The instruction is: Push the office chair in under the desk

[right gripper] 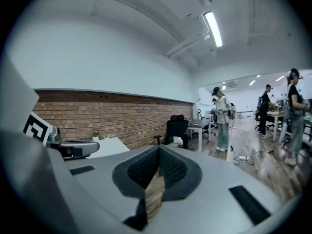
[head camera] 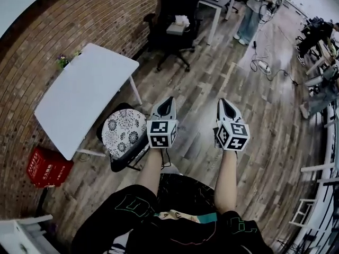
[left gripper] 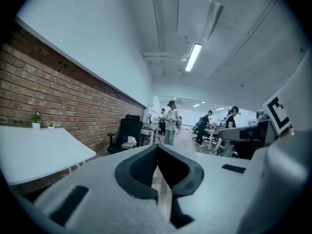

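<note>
your head camera looks steeply down on the wood-plank floor [head camera: 212, 83], close above the left gripper [head camera: 168, 101] and right gripper [head camera: 225, 102]. each gripper camera sits right behind its own jaws, facing level down the room. all three views share the red brick wall [head camera: 63, 30], the white rectangular desk [head camera: 85, 97] and a far black high-backed office chair [head camera: 172, 20].

I can read nothing here — the pale print on the red crate [head camera: 47, 168] just beside the white desk [head camera: 79, 99] is too small and blurred to make out.
</note>
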The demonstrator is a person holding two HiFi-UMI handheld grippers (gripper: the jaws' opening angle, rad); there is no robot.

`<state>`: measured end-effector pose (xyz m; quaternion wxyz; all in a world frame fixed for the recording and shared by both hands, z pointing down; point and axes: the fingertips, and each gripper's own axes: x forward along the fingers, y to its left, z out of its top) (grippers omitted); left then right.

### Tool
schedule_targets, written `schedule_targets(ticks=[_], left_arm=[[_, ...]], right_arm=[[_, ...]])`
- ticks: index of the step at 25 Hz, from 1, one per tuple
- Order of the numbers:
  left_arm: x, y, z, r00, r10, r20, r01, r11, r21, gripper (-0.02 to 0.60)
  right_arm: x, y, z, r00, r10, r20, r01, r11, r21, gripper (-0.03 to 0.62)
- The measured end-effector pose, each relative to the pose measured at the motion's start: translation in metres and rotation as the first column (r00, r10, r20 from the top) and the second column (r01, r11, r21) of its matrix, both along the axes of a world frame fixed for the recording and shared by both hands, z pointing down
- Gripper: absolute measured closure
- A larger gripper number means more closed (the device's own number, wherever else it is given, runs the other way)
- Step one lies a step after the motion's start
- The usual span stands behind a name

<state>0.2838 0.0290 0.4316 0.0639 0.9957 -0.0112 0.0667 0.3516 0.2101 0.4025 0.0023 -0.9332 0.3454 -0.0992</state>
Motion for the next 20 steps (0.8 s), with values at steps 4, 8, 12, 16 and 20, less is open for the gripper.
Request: schedule_targets(ticks=[4,8,12,16,20], left_arm=[[-0.018,-0.073,0.003,0.988,-0.150,0.026,0.150,0.989,0.010,0.573],[-0.047,-0.133,0.012,0.961,-0.267,0.068,0.267,0.964,0.011,0.573],[-0.093,-0.178,0.024,0.909,-0.402,0.114,0.402,0.915,0.025,0.572],[-0.135,-0.204,0.035,0.834,-0.533,0.143,0.535,0.845,0.027,0.572],[-0.170,-0.206,0.051,0.776,-0.608,0.168,0.612,0.790,0.033,0.572]], right_arm=[[0.003,-0.092,0.008,0.984,-0.176,0.031,0.176,0.984,0.014,0.589],[-0.011,-0.178,0.018,0.941,-0.331,0.067,0.331,0.944,0.020,0.589],[-0.040,-0.253,0.033,0.856,-0.506,0.106,0.506,0.862,0.031,0.589],[-0.061,-0.306,0.043,0.755,-0.643,0.131,0.644,0.764,0.040,0.589],[-0.098,-0.339,0.049,0.633,-0.765,0.118,0.767,0.640,0.040,0.589]])
